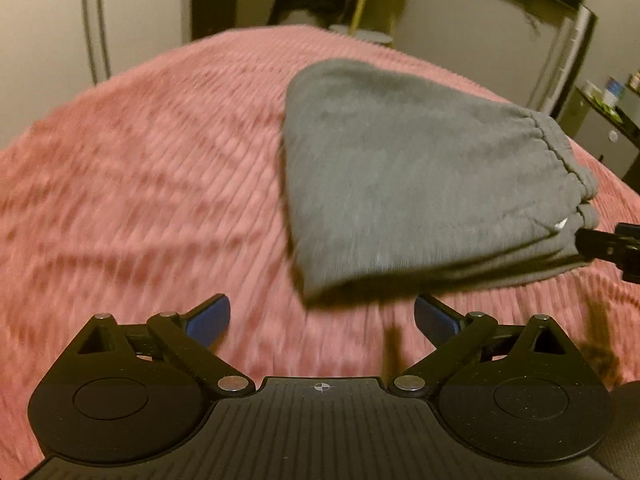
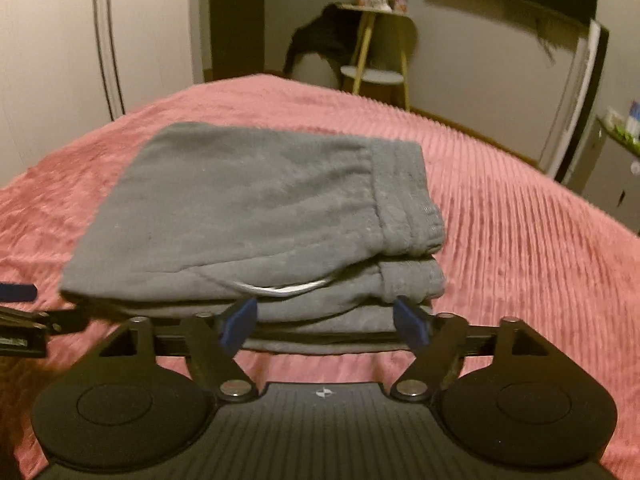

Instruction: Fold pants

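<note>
Grey pants (image 2: 248, 208) folded on pink blanket (image 2: 520, 240) (no readable label); left gripper (image 1: 322, 320), right gripper (image 2: 326, 316) both spread apart.

Motion-blurred across the left half of the left wrist view: ribbed pink bedspread (image 1: 140, 184), ridges smeared into streaks. Cut off at the right edge of the same view: right gripper (image 1: 612, 246), only a black tip showing against the folded grey pants (image 1: 400, 184). Cut off at the left edge of the right wrist view: left gripper (image 2: 20, 304). Too dark to identify: black shape (image 2: 320, 44) draped beside the stool (image 2: 372, 76), upper centre.
</note>
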Action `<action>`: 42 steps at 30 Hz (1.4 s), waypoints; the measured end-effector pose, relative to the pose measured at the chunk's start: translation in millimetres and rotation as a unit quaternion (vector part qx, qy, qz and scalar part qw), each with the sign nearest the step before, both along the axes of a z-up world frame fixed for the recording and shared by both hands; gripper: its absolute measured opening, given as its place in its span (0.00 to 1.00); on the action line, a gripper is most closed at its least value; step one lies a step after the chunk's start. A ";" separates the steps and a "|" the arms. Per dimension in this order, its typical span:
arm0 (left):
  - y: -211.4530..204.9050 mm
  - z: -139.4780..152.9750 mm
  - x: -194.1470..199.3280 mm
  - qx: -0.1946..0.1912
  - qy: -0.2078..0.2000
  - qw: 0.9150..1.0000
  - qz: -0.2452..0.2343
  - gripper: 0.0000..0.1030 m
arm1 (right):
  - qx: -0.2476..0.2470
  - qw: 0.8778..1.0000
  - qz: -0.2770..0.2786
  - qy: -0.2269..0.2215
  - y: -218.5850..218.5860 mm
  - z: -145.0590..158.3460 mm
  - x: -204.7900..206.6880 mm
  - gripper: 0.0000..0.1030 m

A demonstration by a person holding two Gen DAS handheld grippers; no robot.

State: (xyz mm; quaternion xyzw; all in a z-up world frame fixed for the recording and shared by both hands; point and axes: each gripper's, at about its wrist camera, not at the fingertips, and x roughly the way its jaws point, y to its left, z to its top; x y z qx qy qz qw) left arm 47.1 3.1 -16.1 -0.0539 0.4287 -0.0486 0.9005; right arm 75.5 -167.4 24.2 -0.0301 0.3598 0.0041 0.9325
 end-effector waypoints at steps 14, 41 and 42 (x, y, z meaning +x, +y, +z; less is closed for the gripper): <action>-8.2 16.9 -38.2 0.008 -0.028 0.999 0.015 0.99 | 0.010 1.000 -0.003 -0.005 20.0 15.3 -39.9 0.96; -9.0 12.5 -33.1 0.004 -0.014 1.000 0.006 0.99 | 0.014 0.999 -0.022 0.027 15.0 4.3 -33.4 0.96; -9.1 12.6 -33.2 0.004 -0.014 1.000 0.006 0.99 | 0.013 0.999 -0.022 0.027 15.2 4.3 -33.6 0.96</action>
